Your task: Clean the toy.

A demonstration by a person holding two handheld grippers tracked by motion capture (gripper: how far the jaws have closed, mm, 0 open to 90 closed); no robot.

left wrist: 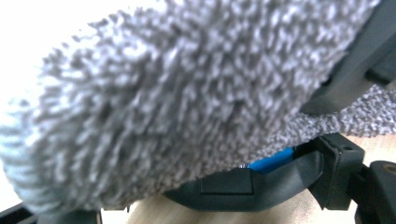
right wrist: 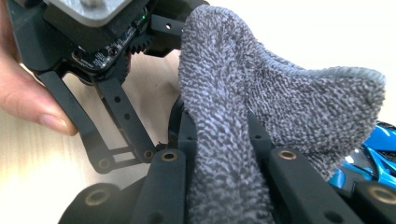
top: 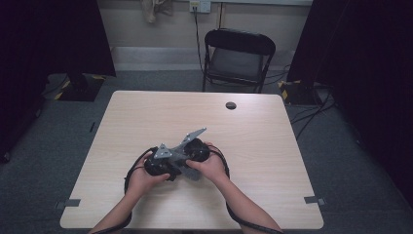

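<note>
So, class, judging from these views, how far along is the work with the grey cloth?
Done: the right gripper is shut on the grey cloth, pinched between its black jaws. In hand: both grippers meet mid-table, with the left gripper right against the right one and the cloth bulging close before its camera; whether it grips the cloth cannot be told. Left: what follows cannot be read here; the cloth is still bunched, not laid flat.

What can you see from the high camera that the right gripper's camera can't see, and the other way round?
High view alone: the whole table, a black folding chair behind it, and both forearms coming in from the bottom. Right gripper view alone: a fuzzy grey cloth clamped between the right gripper jaws, and a blue thing at the edge. Both: the left gripper close to the right one, a hand holding it, and the pale wooden tabletop.
</note>
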